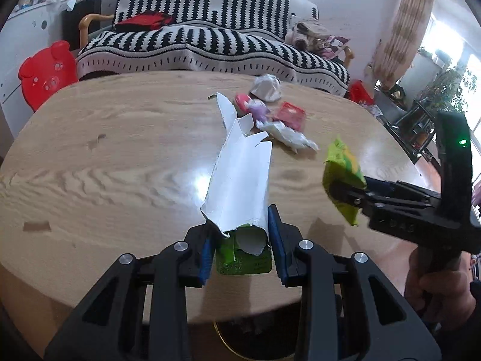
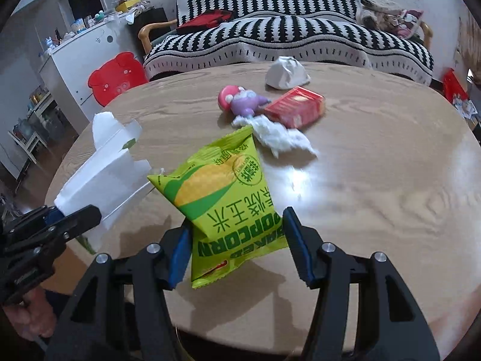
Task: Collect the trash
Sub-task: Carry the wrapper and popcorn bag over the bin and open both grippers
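Left claw (image 1: 242, 251) grips torn carton (image 1: 240, 177) | right claw (image 2: 237, 246) grips popcorn bag (image 2: 222, 198)

The worktop (image 2: 375, 180) carries one red box (image 2: 296, 106), one toy (image 2: 243, 100), one tissue (image 2: 279, 138) and one paper wad (image 2: 287, 72); one carton (image 1: 240, 174) and one popcorn bag (image 2: 228, 198) are held.

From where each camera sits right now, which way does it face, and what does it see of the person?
Left wrist: on the left claw, looking down its fingers across the table to the sofa; it holds a torn carton; the right claw and a hand show at right.
Right wrist: on the right claw, facing the same way; it holds a popcorn bag; the left claw and a hand show at left.
Shared: table, sofa, carton, bag, red box, toy, tissue.
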